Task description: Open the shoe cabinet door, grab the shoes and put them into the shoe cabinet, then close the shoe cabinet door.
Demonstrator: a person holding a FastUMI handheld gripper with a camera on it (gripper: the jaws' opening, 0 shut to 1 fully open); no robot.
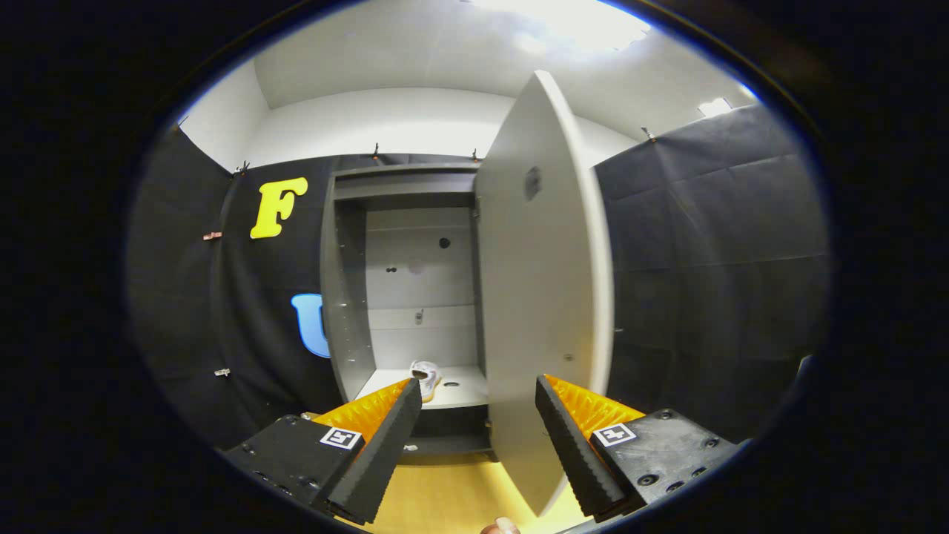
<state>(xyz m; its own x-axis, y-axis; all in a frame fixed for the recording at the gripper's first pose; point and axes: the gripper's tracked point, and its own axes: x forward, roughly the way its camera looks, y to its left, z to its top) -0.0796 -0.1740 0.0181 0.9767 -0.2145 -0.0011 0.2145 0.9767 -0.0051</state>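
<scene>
A tall grey shoe cabinet stands against the booth wall with its door swung wide toward me. A white shoe lies on the cabinet's bottom shelf, just beyond my left fingertip. My gripper is open, nothing pressed between its fingers. The lower edge of the door hangs between the two fingers, closer to the right finger, and I cannot tell whether it touches it.
Yellow floor lies below the fingers and in front of the cabinet. Black cloth walls stand to the left and right of the cabinet. A fingertip of a person's hand shows at the very bottom, under the door.
</scene>
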